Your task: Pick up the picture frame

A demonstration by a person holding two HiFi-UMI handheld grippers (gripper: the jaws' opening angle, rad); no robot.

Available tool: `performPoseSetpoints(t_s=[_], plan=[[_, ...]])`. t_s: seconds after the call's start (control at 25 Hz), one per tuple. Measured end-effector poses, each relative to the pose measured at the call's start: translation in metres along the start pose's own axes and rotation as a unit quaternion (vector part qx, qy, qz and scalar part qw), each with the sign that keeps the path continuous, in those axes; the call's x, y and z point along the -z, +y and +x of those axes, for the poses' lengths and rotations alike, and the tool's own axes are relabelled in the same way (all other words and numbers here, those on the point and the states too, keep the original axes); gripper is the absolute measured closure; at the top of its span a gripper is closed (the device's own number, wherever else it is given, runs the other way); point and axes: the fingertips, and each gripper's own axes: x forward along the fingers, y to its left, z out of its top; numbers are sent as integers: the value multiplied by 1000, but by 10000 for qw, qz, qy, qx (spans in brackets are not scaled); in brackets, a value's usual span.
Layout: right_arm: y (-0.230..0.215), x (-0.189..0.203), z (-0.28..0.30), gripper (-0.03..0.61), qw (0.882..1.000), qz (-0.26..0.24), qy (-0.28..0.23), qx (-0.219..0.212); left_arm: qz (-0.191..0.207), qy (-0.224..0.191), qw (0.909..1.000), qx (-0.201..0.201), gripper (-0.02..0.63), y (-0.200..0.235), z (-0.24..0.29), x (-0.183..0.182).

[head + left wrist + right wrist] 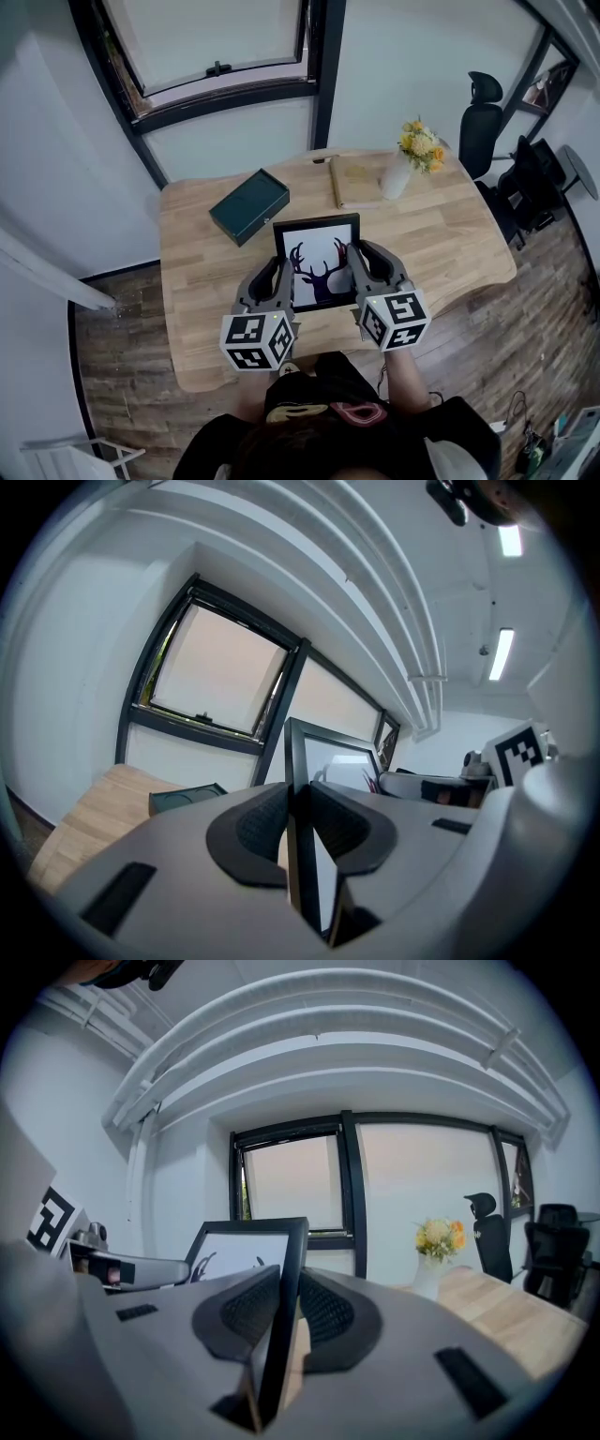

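A black picture frame (316,260) with a deer-head print is held up above the wooden table (197,281), its face turned upward to me. My left gripper (282,274) is shut on the frame's left edge, seen edge-on as the black frame (298,789) between the pads in the left gripper view. My right gripper (354,262) is shut on the right edge, where the frame (277,1316) stands clamped between the jaws in the right gripper view. The lower corners are hidden behind the gripper bodies.
A dark green box (249,205) lies on the table left of the frame. A wooden board (356,179) and a white vase of yellow flowers (401,167) stand at the back right. A black office chair (478,122) is beyond the table's right end.
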Motion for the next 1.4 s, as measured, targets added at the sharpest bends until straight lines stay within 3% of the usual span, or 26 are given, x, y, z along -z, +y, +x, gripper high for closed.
performPoseSetpoints(t_s=[1.4], plan=[[-10, -13, -26, 506, 9994, -54, -296, 173, 186, -47, 9992, 338, 528, -27, -7, -7]])
